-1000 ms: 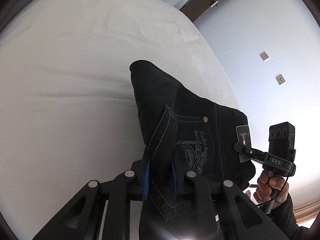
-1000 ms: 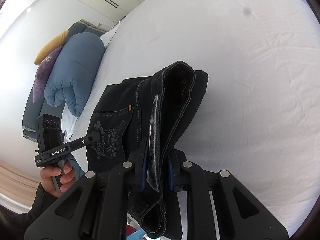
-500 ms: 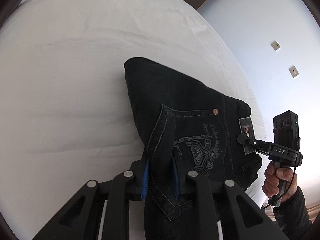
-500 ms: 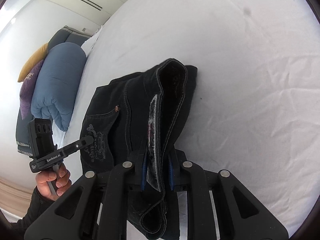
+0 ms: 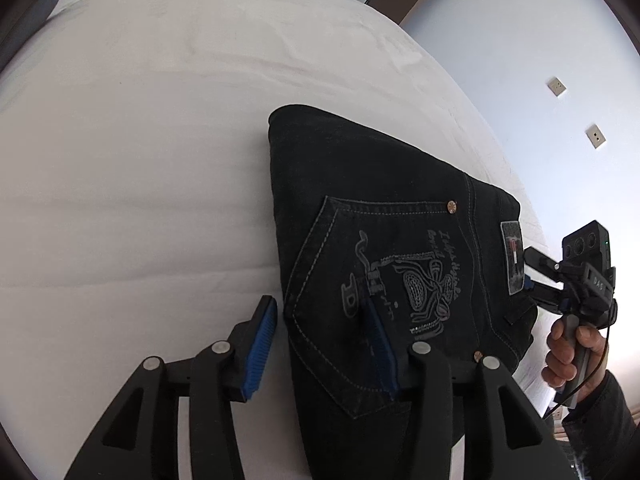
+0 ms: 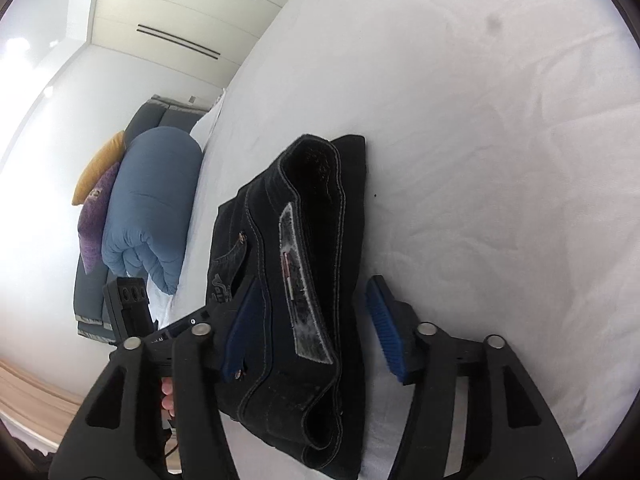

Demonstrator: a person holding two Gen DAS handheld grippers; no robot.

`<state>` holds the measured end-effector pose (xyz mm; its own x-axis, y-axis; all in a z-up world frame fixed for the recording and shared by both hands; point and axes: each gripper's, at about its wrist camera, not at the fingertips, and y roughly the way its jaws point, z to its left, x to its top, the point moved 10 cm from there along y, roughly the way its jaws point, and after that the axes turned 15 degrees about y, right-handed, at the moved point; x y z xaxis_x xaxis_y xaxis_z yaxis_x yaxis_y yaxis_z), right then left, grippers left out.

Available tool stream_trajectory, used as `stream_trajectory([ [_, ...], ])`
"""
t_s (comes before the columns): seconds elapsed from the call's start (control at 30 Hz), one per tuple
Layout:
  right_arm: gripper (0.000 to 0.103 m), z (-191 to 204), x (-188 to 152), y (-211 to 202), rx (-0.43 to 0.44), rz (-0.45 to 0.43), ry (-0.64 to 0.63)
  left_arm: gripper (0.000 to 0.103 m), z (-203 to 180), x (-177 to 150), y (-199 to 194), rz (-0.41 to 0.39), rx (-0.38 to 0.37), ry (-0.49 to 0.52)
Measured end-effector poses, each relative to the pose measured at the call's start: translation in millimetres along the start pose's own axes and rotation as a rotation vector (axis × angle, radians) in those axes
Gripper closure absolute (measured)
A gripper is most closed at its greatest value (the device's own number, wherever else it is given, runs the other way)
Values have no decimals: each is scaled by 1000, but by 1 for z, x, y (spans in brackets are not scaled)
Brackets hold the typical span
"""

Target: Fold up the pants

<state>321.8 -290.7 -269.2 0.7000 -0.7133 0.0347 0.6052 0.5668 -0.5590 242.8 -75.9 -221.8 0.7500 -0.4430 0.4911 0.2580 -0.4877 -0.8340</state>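
Both grips just let go. Left gripper [image 5: 320, 344] now spread apart, jaws having just been opening: left blue pad clear of the cloth over bare sheet, right pad over the embroidered back pocket [image 5: 384, 280], side edge of the pants [image 5: 400, 248] lying loosely between them, no pinch visible. Same on the right gripper [image 6: 316, 324]: jaws just opened, pads standing either side of the stacked waistband end, grey brand patch [image 6: 300, 280] facing up between them, right pad plainly apart from the denim, left pad close beside it or perhaps brushing it. A second ago both clamped tight on this same fabric; now released. Black jeans resting as a compact folded bundle on the white bed sheet [image 5: 140, 160], near the right edge of the mattress in the left view, layers stacked and visible end-on in the right view. Seen from the left camera, the other tool with the person's hand [image 5: 572, 348] at the far right, just beside the waistband. Blue rolled duvet [image 6: 152, 204] and purple and yellow cushions well apart at the left in the right view. Judging by the shape, fold set down and essentially done; likely only withdrawal left, perhaps a light press to flatten. Worth care in backing out: top layers sit loose and open at the end, so a pad could snag an edge and drag the stack askew.
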Motion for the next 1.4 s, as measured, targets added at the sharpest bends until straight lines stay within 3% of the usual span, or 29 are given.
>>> stream_trajectory([
  [0.2, 42, 7, -21, -39, -50, -69, -29, 20, -7, -13, -53, -109, 94, 13],
  [0.27, 42, 15, -32, -52, -71, -97, -56, 1, -12, -15, -74, -149, 139, 15],
  [0.5, 42, 82, -101, -93, -224, -274, -250, 0, -50, -24, -174, -292, 398, 108],
  [0.67, 34, 154, -152, -165, -305, -542, -431, 0, -92, -23, -289, -539, 607, 168],
  [0.77, 16, 199, -184, -221, -304, -736, -531, 0, -116, -27, -353, -652, 741, 183],
  [0.8, 6, 216, -198, -242, -290, -816, -560, 0, -123, -27, -370, -687, 765, 194],
  [0.87, 1, 242, -223, -278, -266, -947, -608, 0, -137, -33, -400, -756, 785, 195],
  [0.93, 0, 263, -243, -302, -263, -1023, -652, 0, -139, -36, -412, -735, 780, 167],
  [1.03, 0, 276, -262, -315, -319, -1017, -648, 0, -141, -37, -407, -641, 713, 153],
  [1.13, 0, 281, -278, -307, -315, -920, -640, 0, -139, -40, -394, -575, 716, 152],
  [1.23, 0, 269, -295, -294, -391, -815, -601, 0, -134, -48, -360, -472, 678, 134],
  [1.4, 0, 244, -291, -268, -442, -686, -475, 0, -131, -64, -309, -343, 611, 116],
])
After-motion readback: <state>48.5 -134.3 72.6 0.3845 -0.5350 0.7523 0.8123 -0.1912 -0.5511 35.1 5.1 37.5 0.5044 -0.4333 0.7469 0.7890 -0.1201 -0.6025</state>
